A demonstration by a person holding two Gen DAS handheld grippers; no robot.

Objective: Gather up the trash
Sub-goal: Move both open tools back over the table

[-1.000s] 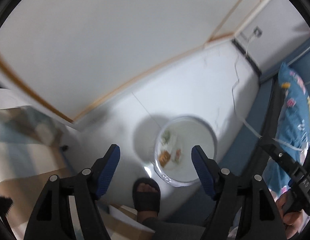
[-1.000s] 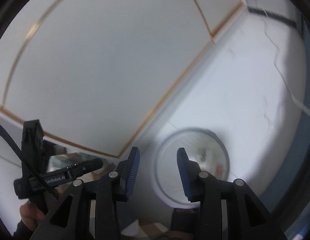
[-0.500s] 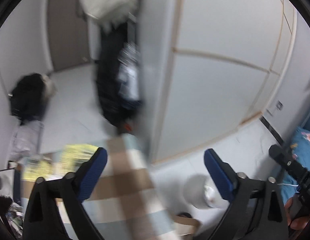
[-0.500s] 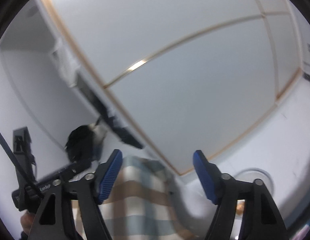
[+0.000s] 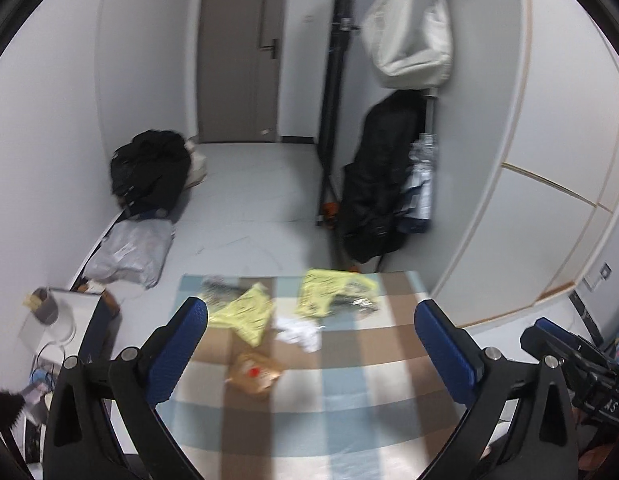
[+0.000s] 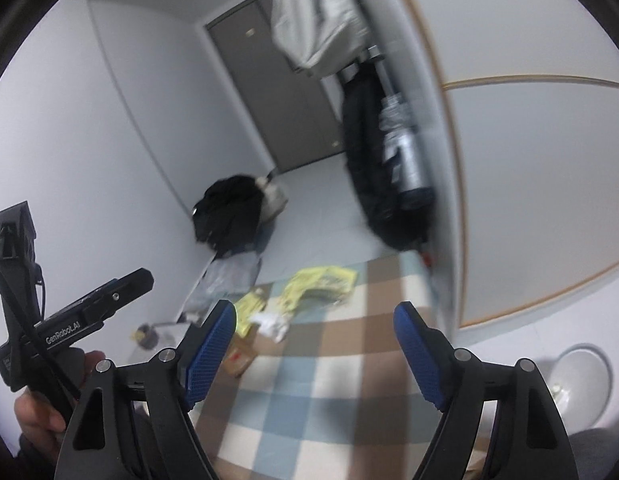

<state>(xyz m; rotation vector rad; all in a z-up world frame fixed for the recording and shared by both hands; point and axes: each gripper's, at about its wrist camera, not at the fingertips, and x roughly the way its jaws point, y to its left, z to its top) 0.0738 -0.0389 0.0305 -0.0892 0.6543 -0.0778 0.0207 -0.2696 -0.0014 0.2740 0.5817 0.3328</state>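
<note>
Left gripper (image 5: 309, 344) and right gripper (image 6: 313, 348) both spread apart, right just widened further, nothing between either, above checked cloth (image 5: 349, 396). Trash on cloth: two yellow wrappers (image 5: 245, 314), crumpled white paper (image 5: 299, 332), brown packet (image 5: 253, 374); white bin (image 6: 581, 384) well apart on floor, nothing blocking

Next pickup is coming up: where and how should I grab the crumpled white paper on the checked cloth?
Take the crumpled white paper across its raised middle, coming down from above with the open left gripper. It is a loose, bunched wad with folds standing up, so the pads get bite there. Its flat edges touch the yellow wrapper.
</note>
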